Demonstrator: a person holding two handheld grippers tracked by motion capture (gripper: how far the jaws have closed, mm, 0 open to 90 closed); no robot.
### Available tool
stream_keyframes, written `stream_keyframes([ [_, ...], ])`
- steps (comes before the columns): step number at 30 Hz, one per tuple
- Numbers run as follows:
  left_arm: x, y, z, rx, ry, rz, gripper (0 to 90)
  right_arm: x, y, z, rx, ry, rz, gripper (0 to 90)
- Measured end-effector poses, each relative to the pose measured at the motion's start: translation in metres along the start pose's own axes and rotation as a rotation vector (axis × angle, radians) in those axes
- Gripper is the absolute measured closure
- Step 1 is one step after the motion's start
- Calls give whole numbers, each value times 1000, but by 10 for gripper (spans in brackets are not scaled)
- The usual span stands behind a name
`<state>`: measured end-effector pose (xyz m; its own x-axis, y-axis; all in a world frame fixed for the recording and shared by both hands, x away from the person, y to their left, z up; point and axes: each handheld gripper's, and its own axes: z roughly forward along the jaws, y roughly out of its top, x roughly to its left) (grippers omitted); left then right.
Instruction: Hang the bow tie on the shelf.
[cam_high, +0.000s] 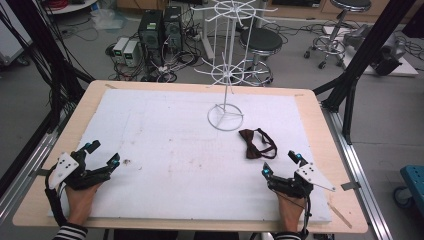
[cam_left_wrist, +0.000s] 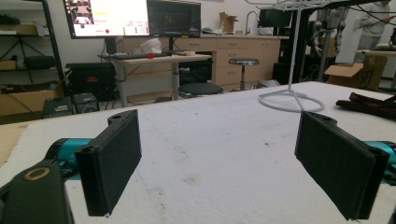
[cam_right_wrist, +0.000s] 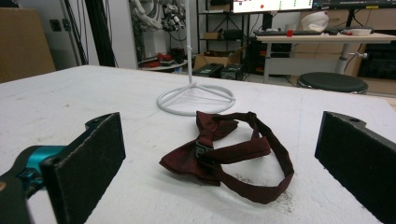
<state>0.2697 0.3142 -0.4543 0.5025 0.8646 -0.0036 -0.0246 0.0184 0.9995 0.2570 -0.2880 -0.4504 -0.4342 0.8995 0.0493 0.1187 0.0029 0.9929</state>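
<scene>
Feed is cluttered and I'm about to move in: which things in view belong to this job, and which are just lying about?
In the job:
- dark red bow tie, lying flat before the open right gripper
- white wire stand, just beyond it
- left gripper, open, nothing between its fingers

Just about:
- round stools on the floor
- computer towers behind the table

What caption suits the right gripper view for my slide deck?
Open right gripper faces a maroon bow tie lying on the white foam mat, white wire stand behind it.
</scene>
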Motion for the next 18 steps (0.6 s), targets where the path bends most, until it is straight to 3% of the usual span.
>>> stream_keyframes([
  [18,0,0,0,-3,1,-5,124,-3,0,1,-6,3,18,8],
])
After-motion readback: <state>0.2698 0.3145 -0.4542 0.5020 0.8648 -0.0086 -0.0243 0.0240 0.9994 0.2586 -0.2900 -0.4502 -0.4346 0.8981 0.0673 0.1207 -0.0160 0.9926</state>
